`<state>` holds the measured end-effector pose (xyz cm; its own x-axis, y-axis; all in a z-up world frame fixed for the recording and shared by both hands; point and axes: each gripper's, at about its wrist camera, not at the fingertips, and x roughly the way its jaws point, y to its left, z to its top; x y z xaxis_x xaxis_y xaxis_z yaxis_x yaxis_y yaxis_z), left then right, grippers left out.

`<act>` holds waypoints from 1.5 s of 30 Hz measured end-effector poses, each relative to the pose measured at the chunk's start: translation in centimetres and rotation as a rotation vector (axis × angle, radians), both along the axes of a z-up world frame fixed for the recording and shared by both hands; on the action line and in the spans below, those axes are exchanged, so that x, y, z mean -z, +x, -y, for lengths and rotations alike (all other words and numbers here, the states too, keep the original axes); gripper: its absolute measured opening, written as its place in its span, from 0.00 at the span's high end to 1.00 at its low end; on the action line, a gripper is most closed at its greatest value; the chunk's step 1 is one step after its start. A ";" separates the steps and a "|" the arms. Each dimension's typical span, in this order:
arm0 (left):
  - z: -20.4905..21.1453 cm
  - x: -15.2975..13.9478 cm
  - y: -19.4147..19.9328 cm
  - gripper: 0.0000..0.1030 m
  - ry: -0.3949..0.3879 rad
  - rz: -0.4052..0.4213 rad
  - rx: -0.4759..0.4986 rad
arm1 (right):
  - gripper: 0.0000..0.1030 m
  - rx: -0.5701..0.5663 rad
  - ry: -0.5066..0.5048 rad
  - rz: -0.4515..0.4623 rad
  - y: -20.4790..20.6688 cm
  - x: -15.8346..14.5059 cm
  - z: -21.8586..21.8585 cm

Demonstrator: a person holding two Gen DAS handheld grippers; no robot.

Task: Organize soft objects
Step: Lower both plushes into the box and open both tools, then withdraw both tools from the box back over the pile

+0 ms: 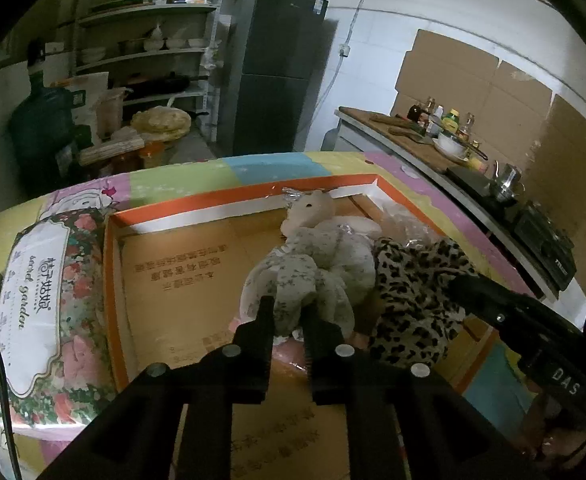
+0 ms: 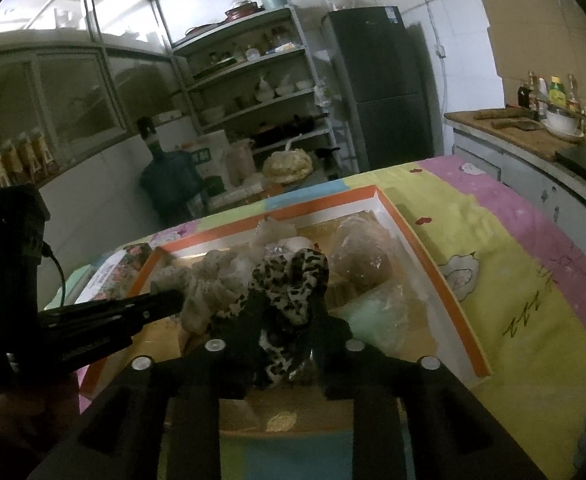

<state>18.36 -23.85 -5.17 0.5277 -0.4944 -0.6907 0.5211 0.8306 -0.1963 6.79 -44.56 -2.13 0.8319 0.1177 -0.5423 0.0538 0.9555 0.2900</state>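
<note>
While both grippers are lowered into the orange-rimmed cardboard box [image 1: 181, 216], a soft toy is kept between each pair of fingers. A grey floral plush doll [image 1: 313, 268] is seen in the left wrist view lying in the middle of the box, its pale head toward the far rim; a limb of it is clasped by the left gripper [image 1: 287, 316], whose jaws stand only slightly apart around the cloth. Just beside it, touching, a leopard-print plush [image 2: 289, 288] is gripped by the right gripper [image 2: 283, 320] — folds of the spotted fabric are bunched between the narrowly parted fingers. Whether the pads press firmly cannot be told for certain, though cloth fills both gaps. Clear plastic-wrapped items [image 2: 367, 256] are seen in the box's right part. The box is set on a pastel patchwork table cover [image 2: 505, 264], and a flower-printed package [image 1: 41, 288] lies along its left side. A dark refrigerator [image 1: 281, 68] and a shelf rack [image 1: 149, 40] of dishes are seen behind — well apart.
</note>
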 end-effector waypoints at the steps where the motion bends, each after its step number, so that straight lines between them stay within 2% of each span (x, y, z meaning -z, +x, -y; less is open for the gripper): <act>1: 0.0 0.0 0.0 0.84 0.001 0.001 -0.004 | 0.74 0.002 -0.001 -0.001 0.0 0.0 0.0; 6: -0.1 -0.1 -0.2 0.83 0.006 0.006 -0.009 | 0.72 0.012 -0.006 0.004 -0.2 -0.2 0.1; 8: -0.2 -0.3 -0.3 0.83 0.010 0.009 -0.011 | 0.67 0.020 -0.008 0.007 -0.4 -0.3 0.3; 10: -0.4 -0.4 -0.5 0.83 0.011 0.013 -0.015 | 0.51 0.030 -0.005 0.011 -0.7 -0.5 0.4; 11: -0.5 -0.5 -0.5 0.83 0.009 0.014 -0.017 | 0.50 0.031 -0.003 0.013 -0.8 -0.6 0.4; 17: -1.0 -0.9 -0.8 0.80 -0.007 0.007 -0.024 | 0.49 0.038 0.007 0.029 -1.5 -1.2 0.6; 19: -1.2 -0.9 -0.8 0.67 -0.009 0.001 -0.022 | 0.49 0.036 0.007 0.035 -1.6 -1.5 0.6; 22: -1.7 -0.9 -0.9 0.58 -0.036 -0.014 -0.027 | 0.49 0.032 0.007 0.043 -1.8 -1.7 0.3; 30: -2.7 -1.3 -1.3 0.58 -0.055 -0.011 -0.042 | 0.49 0.032 0.005 0.045 -2.2 -1.9 -0.2; 45: -4.8 -3.5 -3.4 0.58 -0.067 0.073 -0.053 | 0.49 0.009 -0.007 0.067 -3.3 -3.1 -2.7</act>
